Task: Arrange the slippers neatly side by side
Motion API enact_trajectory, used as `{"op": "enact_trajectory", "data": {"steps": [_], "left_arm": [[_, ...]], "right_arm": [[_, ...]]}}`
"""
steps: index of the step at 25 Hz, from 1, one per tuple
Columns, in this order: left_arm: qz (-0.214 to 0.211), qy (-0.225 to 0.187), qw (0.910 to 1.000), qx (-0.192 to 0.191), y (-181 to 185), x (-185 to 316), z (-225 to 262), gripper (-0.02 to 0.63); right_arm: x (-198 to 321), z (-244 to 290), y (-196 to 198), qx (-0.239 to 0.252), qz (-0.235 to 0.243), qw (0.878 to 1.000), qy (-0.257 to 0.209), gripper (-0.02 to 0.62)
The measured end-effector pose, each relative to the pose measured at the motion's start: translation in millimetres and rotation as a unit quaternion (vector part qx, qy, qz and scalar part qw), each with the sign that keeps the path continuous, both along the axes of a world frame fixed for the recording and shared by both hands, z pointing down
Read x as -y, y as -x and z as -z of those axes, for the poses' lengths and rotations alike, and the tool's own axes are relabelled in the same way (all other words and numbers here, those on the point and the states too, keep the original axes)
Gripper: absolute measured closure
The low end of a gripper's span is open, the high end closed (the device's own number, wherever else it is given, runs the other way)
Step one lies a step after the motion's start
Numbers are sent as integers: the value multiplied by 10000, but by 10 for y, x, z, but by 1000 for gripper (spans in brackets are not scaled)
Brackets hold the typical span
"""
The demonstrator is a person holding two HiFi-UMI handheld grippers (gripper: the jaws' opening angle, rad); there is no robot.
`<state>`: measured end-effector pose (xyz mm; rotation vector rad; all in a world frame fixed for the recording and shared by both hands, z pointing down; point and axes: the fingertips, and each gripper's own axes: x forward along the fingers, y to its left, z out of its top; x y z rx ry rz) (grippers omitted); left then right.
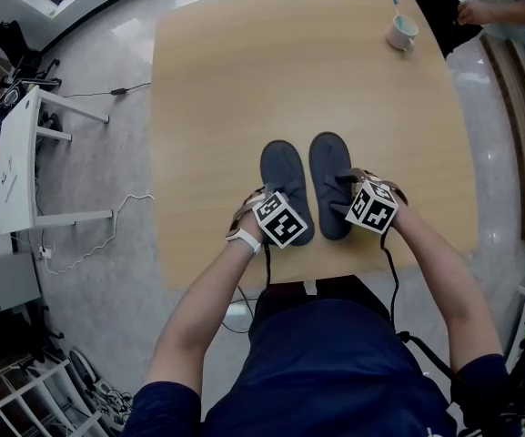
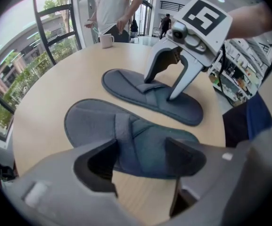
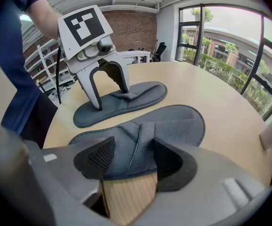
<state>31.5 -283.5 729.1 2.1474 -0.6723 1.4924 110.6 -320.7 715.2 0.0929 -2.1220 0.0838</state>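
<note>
The person's forearms [image 1: 198, 303] converge over the near edge of the desk [image 1: 226, 80]. The left tongs [image 2: 143, 155] stand released astride the left slipper [image 1: 283, 173], and the right tongs [image 3: 133, 161] stand released astride the right slipper [image 1: 328, 164]. The slippers lie side by side. At the far corner is a mug [image 1: 401, 33] with a thin stick in it.

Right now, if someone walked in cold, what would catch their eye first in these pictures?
A pair of dark grey slippers, left slipper and right slipper, lies side by side by the near edge of the wooden table. The left gripper and right gripper each straddle one slipper's strap with jaws apart. A white mug stands alone at the far right corner.
</note>
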Motion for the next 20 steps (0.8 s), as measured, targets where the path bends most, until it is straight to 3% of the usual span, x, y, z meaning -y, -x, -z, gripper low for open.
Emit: {"op": "enact_trajectory", "data": {"steps": [20], "left_arm": [[-91, -10, 10000, -31, -19, -41, -5, 272]], "right_arm": [[-40, -3, 128, 60, -75, 10000, 10, 325]]}}
